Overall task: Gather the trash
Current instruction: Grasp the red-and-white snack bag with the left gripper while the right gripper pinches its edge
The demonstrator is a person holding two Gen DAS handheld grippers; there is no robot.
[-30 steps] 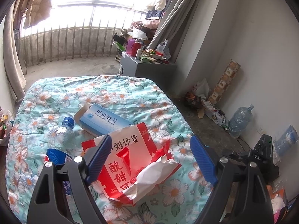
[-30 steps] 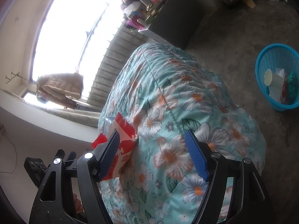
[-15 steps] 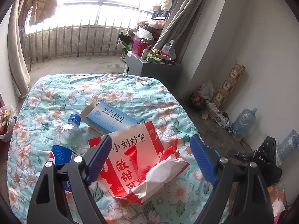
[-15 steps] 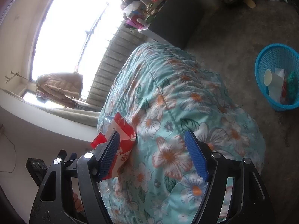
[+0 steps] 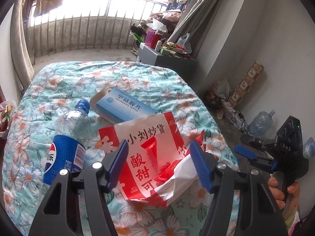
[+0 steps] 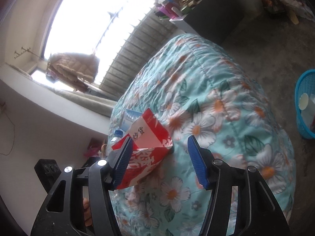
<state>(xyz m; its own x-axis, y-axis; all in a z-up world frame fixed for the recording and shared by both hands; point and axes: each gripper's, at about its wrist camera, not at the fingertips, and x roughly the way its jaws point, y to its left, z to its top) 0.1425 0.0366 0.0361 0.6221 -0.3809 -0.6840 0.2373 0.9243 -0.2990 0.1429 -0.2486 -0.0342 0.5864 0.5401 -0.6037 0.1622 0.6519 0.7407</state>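
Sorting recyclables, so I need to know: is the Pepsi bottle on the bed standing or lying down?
Lying down. The Pepsi bottle rests on its side on the floral bedspread, cap pointing away.

A: The blue basket (image 6: 307, 106) is cut by the right edge, well right of the snack bag (image 6: 146, 137).
B: The bottle (image 6: 116, 135) behind that bag shows only its cap; its body is hidden.

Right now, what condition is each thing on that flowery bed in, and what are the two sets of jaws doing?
Red snack bag: lying flat, torn open, white tissue spilling out.
Pepsi bottle: lying on its side, cap on, looks empty.
Blue medicine box: lying flat, end flap open.
Blue basket: upright on the floor, trash inside.
Left gripper: jaws just closing around the bag, not pressing.
Right gripper: jaws just narrowing, holding nothing.
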